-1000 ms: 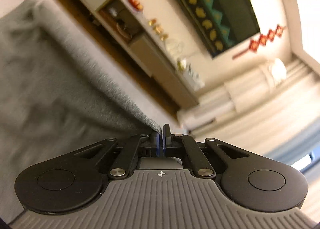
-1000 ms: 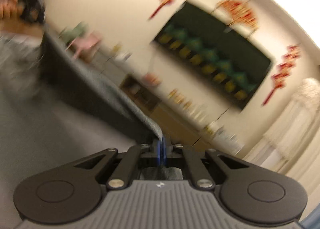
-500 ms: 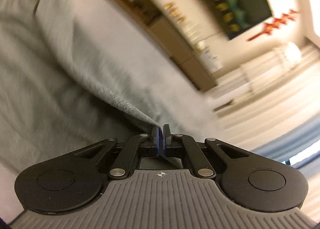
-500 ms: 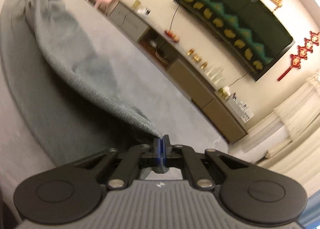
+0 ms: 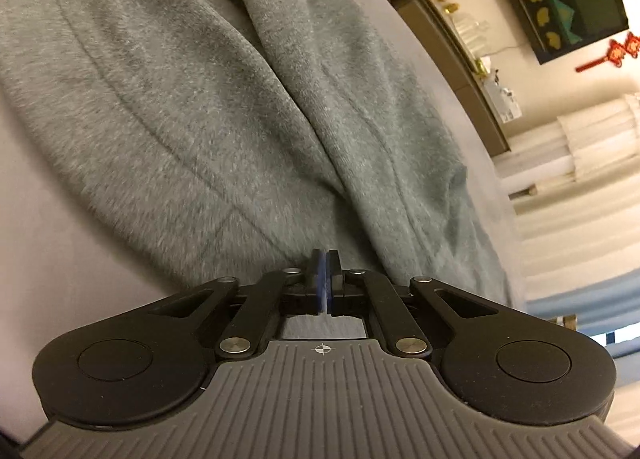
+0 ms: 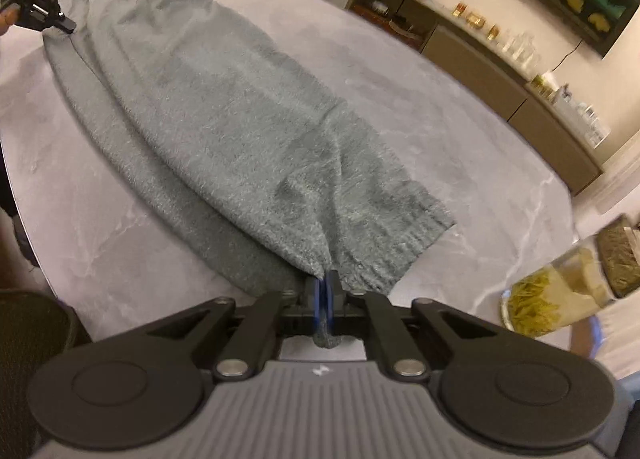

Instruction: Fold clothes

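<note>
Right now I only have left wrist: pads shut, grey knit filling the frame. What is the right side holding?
Observer: The right hand-held gripper is shut on the ribbed hem end of the sweater.
Operator: Garment up or down?
Observer: Down. It lies lengthwise on the marble table, with your left hand-held gripper at the far end.
Operator: Anything near the right side?
Observer: A glass jar with yellow-green contents sits right of the hem, apart from the fabric. It is blurred.
</note>
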Available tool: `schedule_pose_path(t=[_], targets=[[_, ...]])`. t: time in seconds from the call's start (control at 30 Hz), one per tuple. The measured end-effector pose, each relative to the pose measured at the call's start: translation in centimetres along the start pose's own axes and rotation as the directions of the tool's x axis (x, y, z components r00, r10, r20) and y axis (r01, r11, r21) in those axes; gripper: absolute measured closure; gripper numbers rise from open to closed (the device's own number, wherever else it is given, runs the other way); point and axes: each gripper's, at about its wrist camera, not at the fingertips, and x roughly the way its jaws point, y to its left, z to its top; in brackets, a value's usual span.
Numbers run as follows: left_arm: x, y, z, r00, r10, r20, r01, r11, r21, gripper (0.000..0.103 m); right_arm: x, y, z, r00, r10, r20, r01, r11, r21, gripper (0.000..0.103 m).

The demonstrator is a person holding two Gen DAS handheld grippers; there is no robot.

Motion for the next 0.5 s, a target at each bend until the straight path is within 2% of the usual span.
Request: schedule_pose_path(t=[0.07,0.13,0.3,0.4,0.5], targets=[[1.1,-0.7,1.0,1.000,-0.008,0.017,0.007,1.000,0.012,0.103,1.4,0.1,0.5,1.000,-0.011,-0.030,0.010,1.000,-0.006,0.100],[2.2,-1.0,2.5,0.999,-0.012,0.041,0.011,1.000,0.023,0.103,3.2,0.2,1.7,0.996,-0.079,-0.044,0.078,0.997,-0.017,0.099],[4.8,-1.6,5.9,0.996,-0.025,0.083,0.022,0.999,0.038,0.103,6.1,0.3,4.0,0.987,-0.155,-0.032,0.156,0.988,0.004,0.099],[5.4,-1.3,6.9,0.995,-0.038,0.088,0.035,0.999,0.033,0.103,5.0,0.9,3.3,0.990,-0.129,-0.056,0.128,0.992,-0.019,0.099],[5.9,-1.0,7.6,0.994,-0.052,0.092,0.051,0.998,0.024,0.103,3.8,1.1,2.0,0.994,-0.088,-0.066,0.089,0.996,0.009,0.099]])
